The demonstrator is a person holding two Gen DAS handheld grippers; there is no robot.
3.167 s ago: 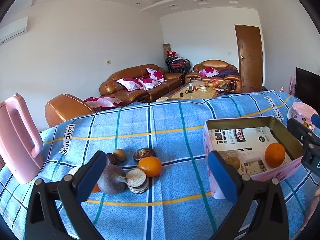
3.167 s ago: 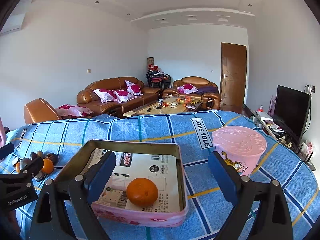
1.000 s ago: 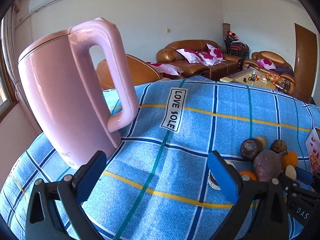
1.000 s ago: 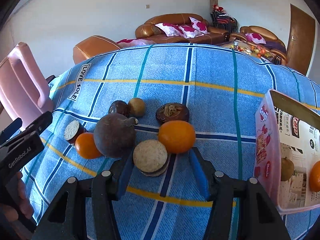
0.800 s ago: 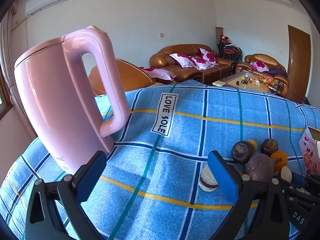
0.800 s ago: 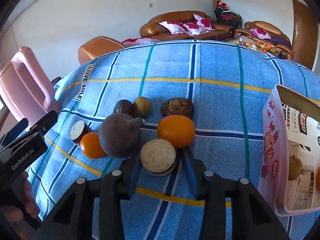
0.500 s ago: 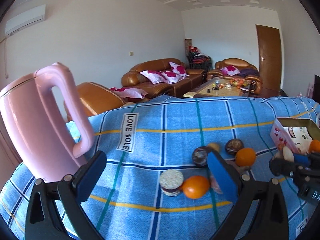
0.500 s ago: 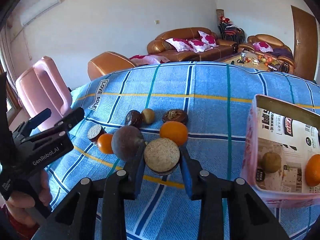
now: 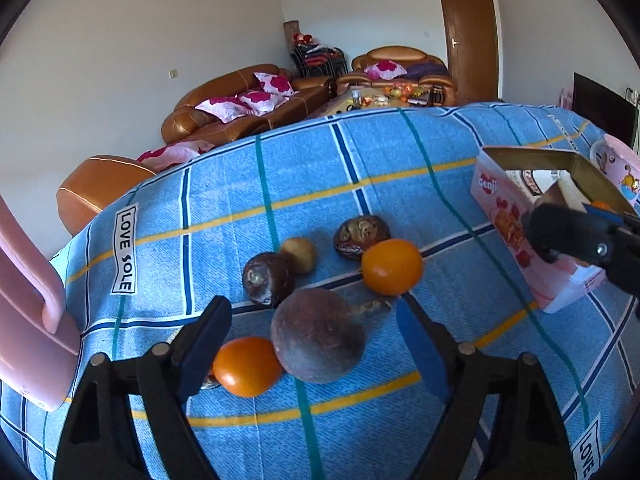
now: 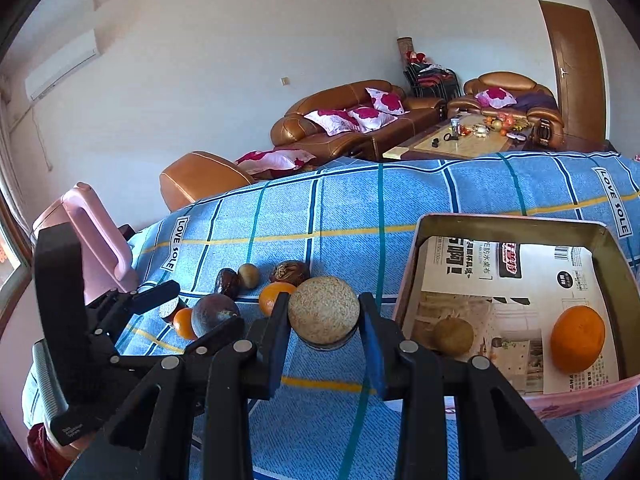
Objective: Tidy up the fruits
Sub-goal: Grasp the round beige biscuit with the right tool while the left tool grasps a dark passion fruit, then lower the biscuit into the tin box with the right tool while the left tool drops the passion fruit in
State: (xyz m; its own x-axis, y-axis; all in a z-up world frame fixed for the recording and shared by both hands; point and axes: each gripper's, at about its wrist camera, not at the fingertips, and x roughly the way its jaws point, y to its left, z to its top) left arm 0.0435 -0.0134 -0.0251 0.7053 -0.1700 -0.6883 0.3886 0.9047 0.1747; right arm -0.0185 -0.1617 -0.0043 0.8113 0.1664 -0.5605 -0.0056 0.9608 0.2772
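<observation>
Since 1 s ago, R gripper point(image 10: 324, 332) has lifted the halved fruit point(image 10: 323, 315) off the cloth point(image 9: 224, 184) and is now holding it up beside the box point(image 10: 416, 248), pads pinching its sides, cut face toward the camera. L gripper point(image 9: 312, 340) has swung away from the kettle point(image 9: 28, 320) to the fruit pile and its jaws are closing, w/ the big purple fruit point(image 9: 318, 340) and a small orange point(image 9: 247, 366) sitting between the pads; pads aren't touching either yet.

Pile is sitting mid-cloth, tightly grouped: a bigger orange point(image 9: 392, 266) just behind the purple one, a dark wrinkled fruit point(image 9: 268, 284) touching a small tan one point(image 9: 299, 255), and a brown cut half point(image 9: 361, 234) at the back. Another cut half is peeking out beside L pad, mostly hidden.

Box is lying at the cloth's R side, near its edge, open top, paper-lined. Inside: a brown fruit point(image 10: 453, 336) near the near-left wall and an orange point(image 10: 577, 338) toward the right wall; the rest of the floor is lying bare. Pink cup point(image 9: 620, 164) is standing just behind the box. Kettle is standing at the far L edge.

Bare cloth is stretching between pile and box, and behind the pile to the far edge.
</observation>
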